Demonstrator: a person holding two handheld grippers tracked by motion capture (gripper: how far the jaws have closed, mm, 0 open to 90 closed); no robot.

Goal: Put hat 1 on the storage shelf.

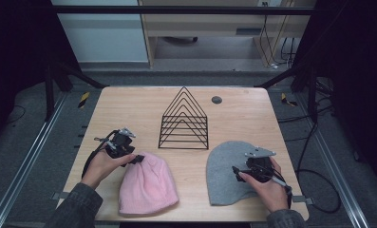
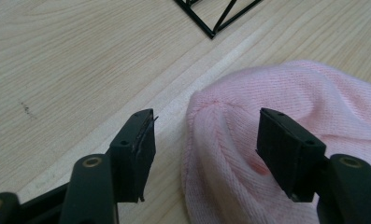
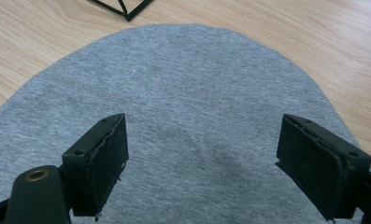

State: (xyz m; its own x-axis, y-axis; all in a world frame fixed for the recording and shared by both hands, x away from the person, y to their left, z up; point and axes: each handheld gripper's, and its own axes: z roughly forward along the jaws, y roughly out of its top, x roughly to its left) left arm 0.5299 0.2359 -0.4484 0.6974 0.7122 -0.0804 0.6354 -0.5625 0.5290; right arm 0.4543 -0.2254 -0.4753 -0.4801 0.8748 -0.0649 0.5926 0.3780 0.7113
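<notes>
A pink knit beanie (image 1: 148, 185) lies flat at the front left of the wooden table (image 1: 129, 104). My left gripper (image 1: 137, 159) is at its upper left edge. In the left gripper view the jaws stand apart around the crown of the pink beanie (image 2: 286, 93); the left gripper (image 2: 206, 126) is open, with one jaw over bare wood and the other over the knit. A grey beanie (image 1: 224, 171) lies at the front right. My right gripper (image 1: 236, 171) hovers over it from the right. The right gripper (image 3: 202, 140) is open wide above the grey beanie (image 3: 188, 93), holding nothing.
A black wire rack (image 1: 183, 121) with a triangular profile stands at the table's middle, behind both hats; its corner shows as the rack (image 2: 216, 14) and the rack (image 3: 122, 7). A round grey grommet (image 1: 216, 99) sits at the back. Bare wood lies between the hats.
</notes>
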